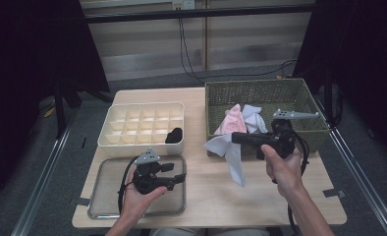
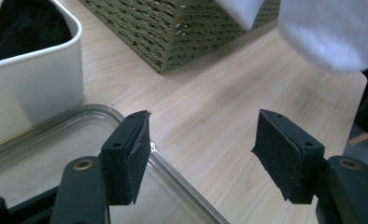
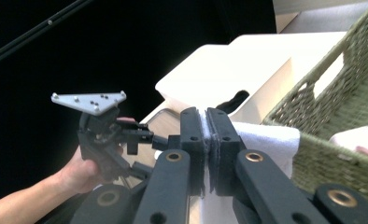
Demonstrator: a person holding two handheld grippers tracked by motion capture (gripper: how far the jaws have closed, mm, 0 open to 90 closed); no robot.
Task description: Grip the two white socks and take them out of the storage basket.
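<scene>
My right gripper (image 1: 236, 138) is shut on a white cloth (image 1: 235, 164), which hangs above the table in front of the woven green basket (image 1: 260, 91). In the right gripper view the jaws (image 3: 206, 130) press together with the white cloth (image 3: 271, 140) pinched between them. My left gripper (image 1: 177, 173) is open over the right edge of a metal tray (image 1: 110, 189). Nothing lies between its pads (image 2: 130, 154) in the left gripper view, where the white cloth (image 2: 327, 32) hangs at the upper right.
A pink cloth (image 1: 232, 122) and another white cloth (image 1: 253, 118) lie in the basket. A cream divided box (image 1: 132, 123) holds a black rolled item (image 1: 174, 135) in its near right cell. Bare wooden table (image 1: 211, 191) lies between tray and right hand.
</scene>
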